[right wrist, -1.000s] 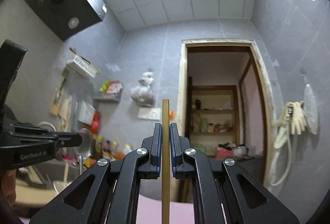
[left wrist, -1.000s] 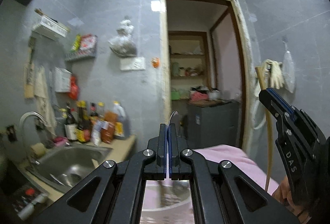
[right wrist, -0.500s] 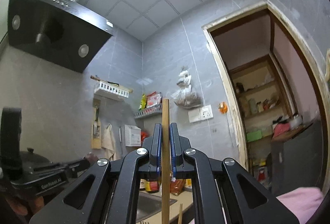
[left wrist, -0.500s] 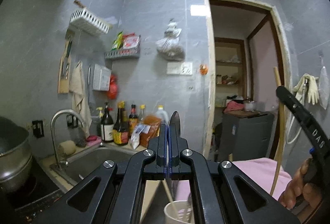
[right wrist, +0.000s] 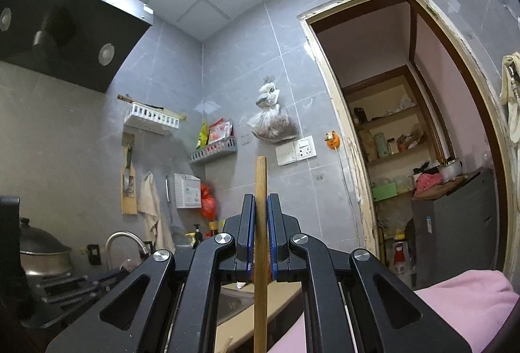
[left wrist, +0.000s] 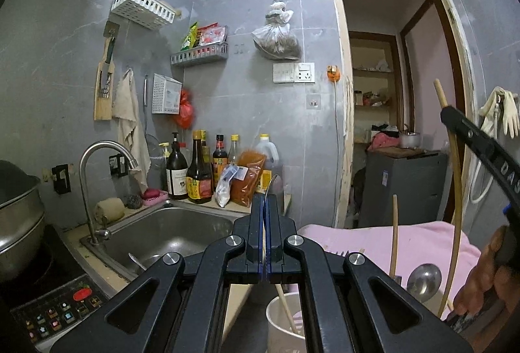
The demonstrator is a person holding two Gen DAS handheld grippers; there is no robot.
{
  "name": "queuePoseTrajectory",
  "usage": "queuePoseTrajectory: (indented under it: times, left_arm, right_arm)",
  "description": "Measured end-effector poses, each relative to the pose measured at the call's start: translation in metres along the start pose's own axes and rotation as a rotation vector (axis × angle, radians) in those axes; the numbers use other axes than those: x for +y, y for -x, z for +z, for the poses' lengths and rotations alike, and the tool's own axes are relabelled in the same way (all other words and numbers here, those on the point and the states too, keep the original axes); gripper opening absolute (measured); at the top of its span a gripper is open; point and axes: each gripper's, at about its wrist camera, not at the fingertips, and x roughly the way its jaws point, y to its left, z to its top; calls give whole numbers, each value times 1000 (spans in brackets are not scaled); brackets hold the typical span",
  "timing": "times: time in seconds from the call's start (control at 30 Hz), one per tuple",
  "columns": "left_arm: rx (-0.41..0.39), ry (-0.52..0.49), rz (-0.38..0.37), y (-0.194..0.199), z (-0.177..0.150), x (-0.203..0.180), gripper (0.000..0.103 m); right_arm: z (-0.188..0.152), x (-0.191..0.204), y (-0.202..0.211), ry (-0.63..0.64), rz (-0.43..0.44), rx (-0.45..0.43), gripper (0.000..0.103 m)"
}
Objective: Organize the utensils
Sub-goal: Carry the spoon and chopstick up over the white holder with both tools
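Both grippers are clenched: right gripper (right wrist: pixel 260 236) grasps a wooden handle (right wrist: pixel 260 190) upright, left gripper (left wrist: pixel 266 223) pinches a thin metal utensil (left wrist: pixel 271 184), probably to drop both into the near white cup (left wrist: pixel 282 317).

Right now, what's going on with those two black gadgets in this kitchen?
A person is sorting kitchen utensils using a pair of tongs in each hand. The right tongs are clamped on a long wooden handle, held upright. The left tongs are shut on a thin metal utensil, seen edge-on, poised above a white cup that already has a chopstick in it. A metal ladle lies on the pink cloth nearby.
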Motion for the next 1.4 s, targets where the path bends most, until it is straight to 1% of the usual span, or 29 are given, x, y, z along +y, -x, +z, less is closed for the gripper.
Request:
queuePoseTrajectory:
  times: [0.13, 0.27, 0.33, 0.4, 0.57, 0.77, 0.9, 1.03, 1.2, 1.4]
  left_arm:
    - [4, -1, -2, -2, -2, -1, 0]
    - [13, -3, 1, -4, -3, -2, 0]
    - [18, -4, 6, -5, -3, -1, 0]
    - [23, -3, 10, -5, -5, 0, 0]
    - [35, 7, 6, -7, -8, 2, 0]
    - [46, 18, -15, -8, -10, 2, 0]
    - [51, 8, -17, -8, -12, -1, 0]
    - [67, 14, -26, -11, -12, -1, 0]
    - [69, 14, -27, -10, -12, -2, 0]
    - [72, 8, -34, -9, -11, -3, 0]
  right_arm:
    - [6, 0, 1, -3, -2, -11, 5]
    - [15, 2, 1, 6, -5, -47, 5]
    - [15, 1, -2, 2, -13, -51, 5]
    - [14, -2, -6, -17, -35, -48, 5]
    - [12, -3, -10, -6, -82, -50, 5]
    - [8, -7, -17, 3, -101, -18, 6]
    - [6, -4, -16, 42, -100, -10, 6]
    - [6, -2, -18, 60, -96, 18, 6]
    - [4, -2, -19, 77, -91, 48, 6]
    - [4, -2, -19, 100, -96, 64, 6]
